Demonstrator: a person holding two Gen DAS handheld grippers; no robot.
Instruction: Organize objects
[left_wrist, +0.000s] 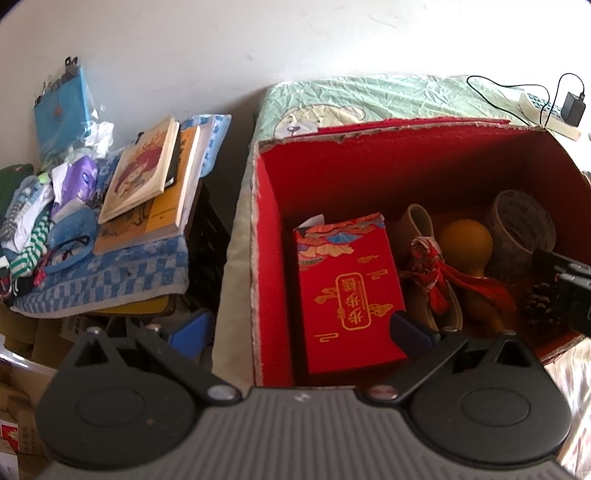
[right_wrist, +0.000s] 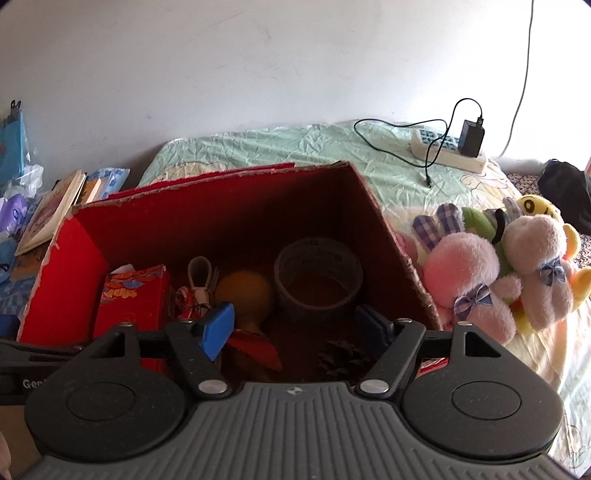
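The red box (left_wrist: 406, 155) sat open on a bed spread with a pale green crumpled sheet (left_wrist: 369, 96), against a plain white wall (left_wrist: 258, 37). Inside it I saw a red packet with gold lettering (left_wrist: 347, 291), an orange gourd (left_wrist: 467, 240), a roll of tape (right_wrist: 317, 273) standing on its side rim, a red knotted tassel (left_wrist: 428, 262), and something dark that I took for a pine cone (right_wrist: 340, 356), though shadow blurred it.

My left gripper (left_wrist: 299, 328) was spread wide and empty over the box's near left wall, one blue pad outside it and one over the packet. My right gripper (right_wrist: 295, 325) was also wide and empty, above the box floor near the tape.

Only the left view gave me the side stand: stacked books (left_wrist: 147, 173) on a blue checked cloth (left_wrist: 122, 273), glasses (left_wrist: 68, 251), and heaped small items. Only the right view showed the plush toys (right_wrist: 491, 273) just beside the box's right wall. Both caught the power strip (right_wrist: 443, 147) with its black adapter on the sheet.
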